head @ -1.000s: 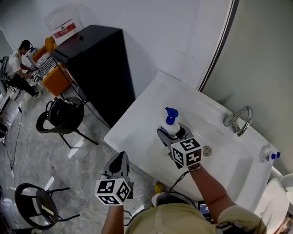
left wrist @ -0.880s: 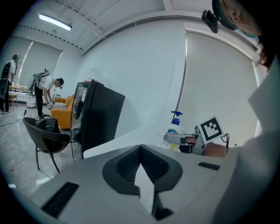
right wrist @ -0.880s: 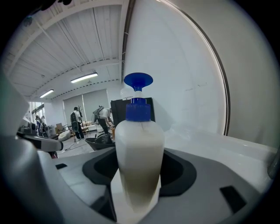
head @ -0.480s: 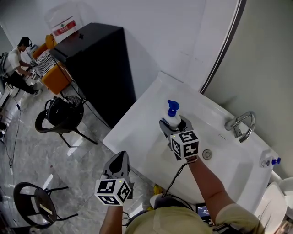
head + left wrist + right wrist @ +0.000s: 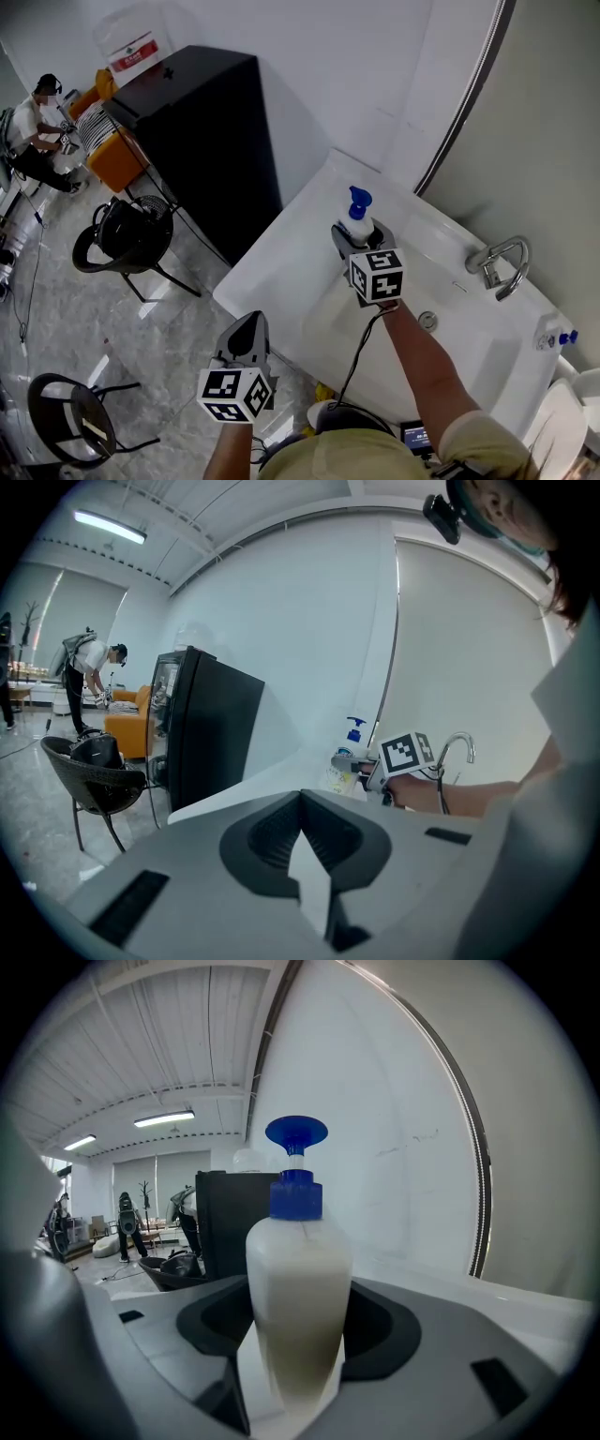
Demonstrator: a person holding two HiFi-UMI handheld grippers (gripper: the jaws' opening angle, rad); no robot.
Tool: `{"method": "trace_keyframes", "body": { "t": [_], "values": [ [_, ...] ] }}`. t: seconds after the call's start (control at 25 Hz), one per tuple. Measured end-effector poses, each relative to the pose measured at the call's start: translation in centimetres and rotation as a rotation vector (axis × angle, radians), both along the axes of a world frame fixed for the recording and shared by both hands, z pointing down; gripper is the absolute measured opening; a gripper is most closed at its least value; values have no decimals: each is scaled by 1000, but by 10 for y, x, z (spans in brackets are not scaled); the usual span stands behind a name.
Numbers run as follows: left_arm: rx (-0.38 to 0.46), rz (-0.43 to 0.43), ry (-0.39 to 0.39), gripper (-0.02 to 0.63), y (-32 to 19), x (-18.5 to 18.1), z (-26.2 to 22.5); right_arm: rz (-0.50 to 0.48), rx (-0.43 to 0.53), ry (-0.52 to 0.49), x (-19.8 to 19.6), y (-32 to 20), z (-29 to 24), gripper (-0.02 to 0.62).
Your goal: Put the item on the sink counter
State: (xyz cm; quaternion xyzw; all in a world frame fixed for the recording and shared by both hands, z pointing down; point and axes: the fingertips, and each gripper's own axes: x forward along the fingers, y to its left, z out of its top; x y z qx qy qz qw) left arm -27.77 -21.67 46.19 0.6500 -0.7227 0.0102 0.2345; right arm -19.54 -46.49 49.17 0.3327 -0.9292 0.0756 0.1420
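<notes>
A white pump bottle with a blue top [image 5: 356,217] [image 5: 296,1279] [image 5: 349,757] stands upright between the jaws of my right gripper [image 5: 354,240] [image 5: 292,1372], which is shut on it. The bottle is held over the far left part of the white sink counter [image 5: 281,258], near the wall; whether its base touches the counter is hidden. My left gripper [image 5: 246,339] [image 5: 302,855] hangs low in front of the counter's near edge, shut and holding nothing.
A chrome tap [image 5: 499,261] rises at the back of the basin, whose drain [image 5: 428,321] lies right of my right arm. A tall black cabinet [image 5: 206,131] stands left of the counter. Dark chairs [image 5: 127,239] sit on the floor; a person [image 5: 28,131] sits far left.
My right gripper has carried the bottle away from me, from over the basin toward the back left of the counter near the wall. The left gripper has stayed where it was.
</notes>
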Motion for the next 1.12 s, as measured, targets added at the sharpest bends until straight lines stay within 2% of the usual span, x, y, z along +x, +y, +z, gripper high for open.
{"method": "trace_keyframes", "body": {
  "t": [0.4,0.72,1.12],
  "values": [
    [-14,-9,-1,35,1,-2,4,19,49,6,-13,-24,9,278],
    [-16,-11,0,35,-2,0,4,-26,99,-8,-17,-23,10,278],
    [-11,4,-7,37,-7,9,2,-47,96,9,-18,-23,15,278]
  ]
}}
